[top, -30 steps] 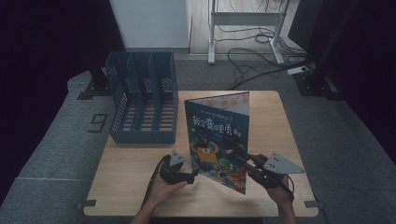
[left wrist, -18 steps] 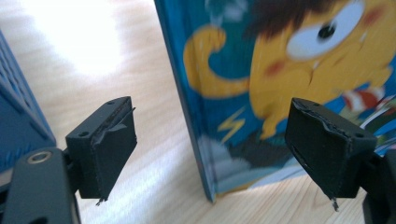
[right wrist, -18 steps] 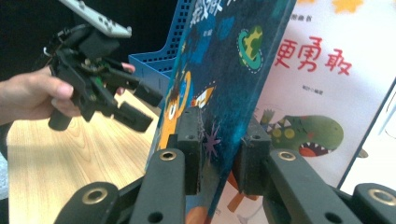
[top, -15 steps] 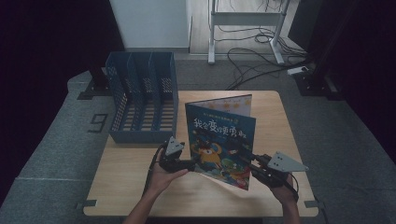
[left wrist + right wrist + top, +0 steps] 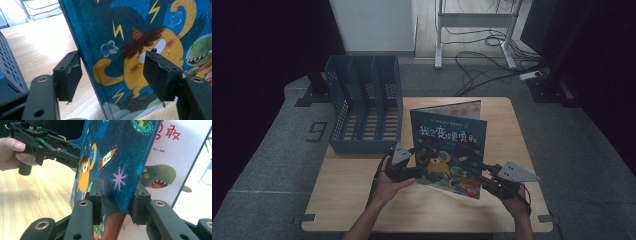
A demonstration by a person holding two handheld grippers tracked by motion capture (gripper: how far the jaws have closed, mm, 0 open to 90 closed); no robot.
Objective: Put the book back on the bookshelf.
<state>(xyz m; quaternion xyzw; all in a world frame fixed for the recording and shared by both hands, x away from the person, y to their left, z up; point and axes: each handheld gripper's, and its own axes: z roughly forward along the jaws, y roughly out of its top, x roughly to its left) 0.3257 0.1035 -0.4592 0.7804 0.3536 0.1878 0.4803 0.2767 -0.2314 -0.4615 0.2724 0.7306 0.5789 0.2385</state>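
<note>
A picture book [image 5: 447, 145] stands upright on the tabletop [image 5: 357, 200] between two hand-held claws, close to toppling.

High view: the left claw [image 5: 409, 172] sits at the book's lower left edge, the right claw [image 5: 486, 180] at its lower right corner; a blue file rack [image 5: 362, 105] stands behind to the left. Left claw view: the jaws straddle the spine edge with gaps either side, released though just closing; if they shut off-centre, the book may twist. Right claw view: the jaws flank the cover, just easing apart, not clenched; the book, gripped by neither claw, could tip flat.
</note>
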